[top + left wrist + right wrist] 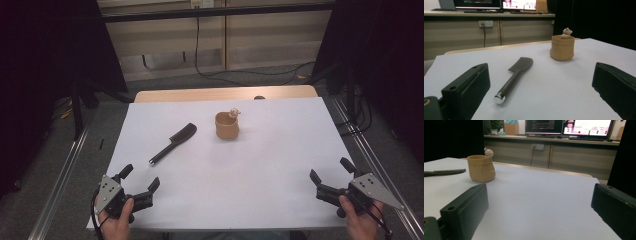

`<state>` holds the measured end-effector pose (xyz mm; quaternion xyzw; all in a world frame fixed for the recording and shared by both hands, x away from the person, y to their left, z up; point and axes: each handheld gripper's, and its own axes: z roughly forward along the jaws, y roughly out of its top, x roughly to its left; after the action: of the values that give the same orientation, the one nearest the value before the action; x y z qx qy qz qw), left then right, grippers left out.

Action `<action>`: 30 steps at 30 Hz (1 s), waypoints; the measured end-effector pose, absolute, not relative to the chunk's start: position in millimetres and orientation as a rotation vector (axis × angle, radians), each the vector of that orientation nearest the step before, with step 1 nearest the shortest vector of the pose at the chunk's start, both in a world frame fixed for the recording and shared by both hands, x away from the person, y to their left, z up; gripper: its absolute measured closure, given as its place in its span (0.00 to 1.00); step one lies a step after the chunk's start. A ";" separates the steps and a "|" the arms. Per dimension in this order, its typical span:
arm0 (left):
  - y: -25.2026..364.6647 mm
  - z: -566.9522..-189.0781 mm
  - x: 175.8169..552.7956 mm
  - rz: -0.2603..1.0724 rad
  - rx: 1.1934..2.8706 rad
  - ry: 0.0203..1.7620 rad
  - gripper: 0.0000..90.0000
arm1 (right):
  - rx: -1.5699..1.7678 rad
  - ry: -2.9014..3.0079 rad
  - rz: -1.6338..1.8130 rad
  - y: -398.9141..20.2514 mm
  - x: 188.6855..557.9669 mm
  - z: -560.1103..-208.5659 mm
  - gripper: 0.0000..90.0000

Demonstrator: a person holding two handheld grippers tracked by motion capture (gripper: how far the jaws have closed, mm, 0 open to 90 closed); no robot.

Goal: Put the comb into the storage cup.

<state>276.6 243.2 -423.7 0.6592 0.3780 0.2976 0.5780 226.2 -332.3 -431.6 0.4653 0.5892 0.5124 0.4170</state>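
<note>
High view: comb [173, 143] lies flat toward the desk's left edge, nearest the left gripper [139, 179], which like the right gripper [329, 171] is wide open w/ nothing held; prob. light, stiff, slick plastic, so pinch mid-handle, not the teeth.

Left hand-held gripper [140, 179] and right hand-held gripper [330, 169] gape wide.

White table covering [260, 165] over a wooden table top [200, 94]. Black cables [235, 76] on grey floor beyond. Wall socket [485, 23] on beige cabinet front. Lit monitors [587, 126] on the counter behind.
</note>
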 end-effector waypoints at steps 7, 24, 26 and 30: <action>244.2 -424.1 276.8 0.680 1.550 0.882 0.02 | 1.166 1.490 1.295 -331.9 227.5 -432.4 0.00; 240.7 -420.9 288.1 0.606 1.610 0.899 0.06 | 1.187 1.536 1.307 -328.0 231.1 -435.2 0.01; 240.9 -420.0 292.0 0.590 1.645 0.878 0.07 | 1.188 1.536 1.320 -326.7 230.5 -435.0 0.01; 239.5 -415.7 295.4 0.594 1.641 0.851 0.06 | 1.164 1.548 1.324 -324.1 228.3 -434.4 0.00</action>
<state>295.4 239.5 -415.7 0.6977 0.3618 0.2523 0.5645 228.3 -324.1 -434.4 0.4575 0.6082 0.5202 0.3876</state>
